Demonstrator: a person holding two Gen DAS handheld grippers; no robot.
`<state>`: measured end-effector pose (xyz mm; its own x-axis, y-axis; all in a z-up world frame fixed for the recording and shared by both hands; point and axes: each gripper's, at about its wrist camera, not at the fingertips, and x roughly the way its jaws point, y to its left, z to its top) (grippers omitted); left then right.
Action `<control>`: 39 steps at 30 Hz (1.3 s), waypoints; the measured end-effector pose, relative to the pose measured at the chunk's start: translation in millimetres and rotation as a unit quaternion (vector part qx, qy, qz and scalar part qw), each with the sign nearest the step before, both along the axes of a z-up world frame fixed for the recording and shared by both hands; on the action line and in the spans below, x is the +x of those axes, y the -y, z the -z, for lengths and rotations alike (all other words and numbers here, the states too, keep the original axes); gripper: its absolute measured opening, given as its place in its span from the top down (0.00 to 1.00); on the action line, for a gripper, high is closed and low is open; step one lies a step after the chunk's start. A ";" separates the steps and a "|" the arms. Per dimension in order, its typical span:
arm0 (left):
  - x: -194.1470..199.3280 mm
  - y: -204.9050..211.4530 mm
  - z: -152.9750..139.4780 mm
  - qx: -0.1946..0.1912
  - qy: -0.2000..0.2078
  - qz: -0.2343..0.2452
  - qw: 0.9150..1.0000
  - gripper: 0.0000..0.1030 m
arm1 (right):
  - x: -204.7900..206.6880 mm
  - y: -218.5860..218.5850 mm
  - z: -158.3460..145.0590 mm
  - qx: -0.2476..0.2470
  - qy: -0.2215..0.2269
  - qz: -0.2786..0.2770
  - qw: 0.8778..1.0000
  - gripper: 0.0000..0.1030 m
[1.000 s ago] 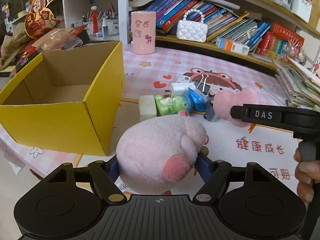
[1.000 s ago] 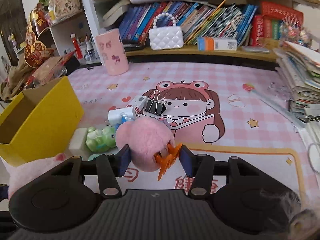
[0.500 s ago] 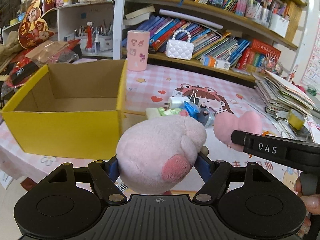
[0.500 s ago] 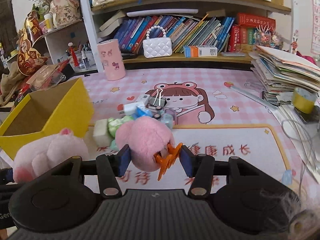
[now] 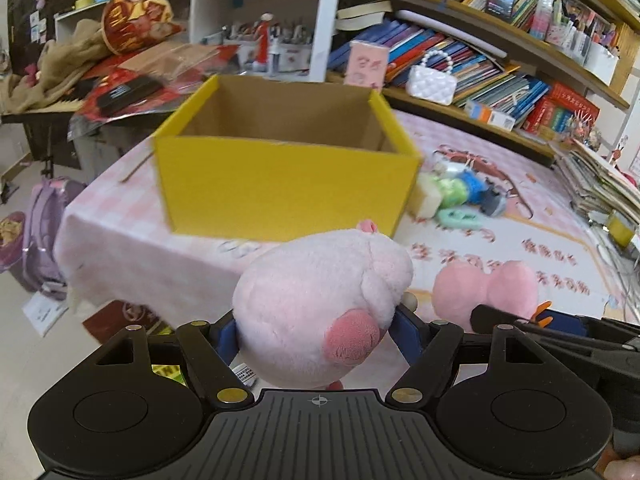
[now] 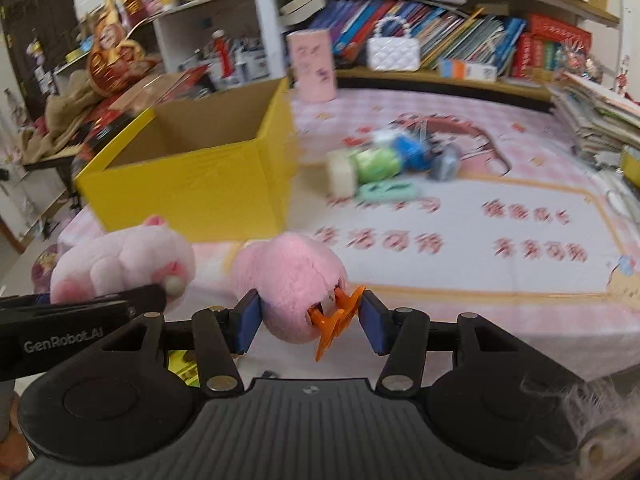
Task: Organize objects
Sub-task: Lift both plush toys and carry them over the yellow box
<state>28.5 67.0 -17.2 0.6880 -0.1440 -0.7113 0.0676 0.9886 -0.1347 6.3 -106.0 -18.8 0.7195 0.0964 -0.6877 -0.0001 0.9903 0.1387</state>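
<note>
My left gripper (image 5: 316,332) is shut on a pale pink plush pig (image 5: 320,304), held in the air in front of the table's near edge. My right gripper (image 6: 310,322) is shut on a darker pink plush with orange feet (image 6: 288,280), just right of the pig (image 6: 124,264). That pink plush also shows in the left wrist view (image 5: 486,290). An open, empty yellow cardboard box (image 5: 280,184) stands on the table ahead; in the right wrist view it (image 6: 192,176) is ahead and to the left.
A cluster of small toys (image 6: 384,168) lies on the pink mat right of the box. A pink cup (image 6: 314,66) and white handbag (image 6: 394,50) stand by the bookshelf. Stacked books (image 6: 600,116) fill the right edge. A backpack (image 5: 40,232) lies on the floor at left.
Both grippers have risen and pulled back toward the table's near edge with their plush toys. The yellow box now sits straight ahead of the left gripper.
</note>
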 end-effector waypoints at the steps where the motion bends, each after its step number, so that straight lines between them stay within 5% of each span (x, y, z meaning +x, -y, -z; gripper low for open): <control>1: -2.6 -6.3 0.1 0.002 0.000 -0.002 1.000 0.27 | -3.6 -8.3 1.3 0.001 -0.001 -0.004 1.000 0.51; 13: -22.3 -55.5 -7.8 0.003 0.017 -0.017 1.000 0.27 | -20.2 -62.6 -7.5 0.002 0.010 -0.024 1.000 0.51; 39: -20.2 -65.3 -11.3 -0.006 0.032 -0.010 0.999 0.27 | -21.3 -71.0 -12.1 -0.012 0.019 -0.016 1.000 0.51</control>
